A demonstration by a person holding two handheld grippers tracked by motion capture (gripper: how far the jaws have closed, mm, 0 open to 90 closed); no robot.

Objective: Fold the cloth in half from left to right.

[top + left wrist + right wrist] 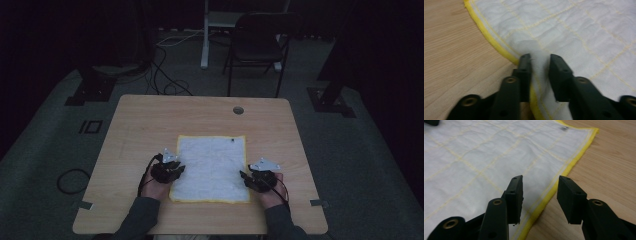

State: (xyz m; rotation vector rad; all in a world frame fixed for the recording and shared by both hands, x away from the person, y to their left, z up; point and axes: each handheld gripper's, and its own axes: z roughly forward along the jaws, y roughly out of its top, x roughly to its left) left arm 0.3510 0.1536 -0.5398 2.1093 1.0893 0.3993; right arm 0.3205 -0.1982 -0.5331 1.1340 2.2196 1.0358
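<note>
A white quilted cloth (212, 165) with a yellow hem lies flat on the wooden table (150, 120). My left gripper (177, 170) sits at the cloth's left edge. In the left gripper view a raised fold of the cloth (574, 30) fills the gap between the jaws of the left gripper (540, 58), which pinch it just inside the hem. My right gripper (245, 176) rests at the cloth's right edge. Seen in its own view, the right gripper (540, 181) stands open, its jaws straddling the yellow hem of the cloth (474, 157), with one jaw over cloth and one over wood.
A small dark tag (233, 140) marks the cloth's far right corner. A round cable hole (238, 110) sits in the table beyond it. Past the table stand a dark chair (257, 45) and floor cables (72, 180).
</note>
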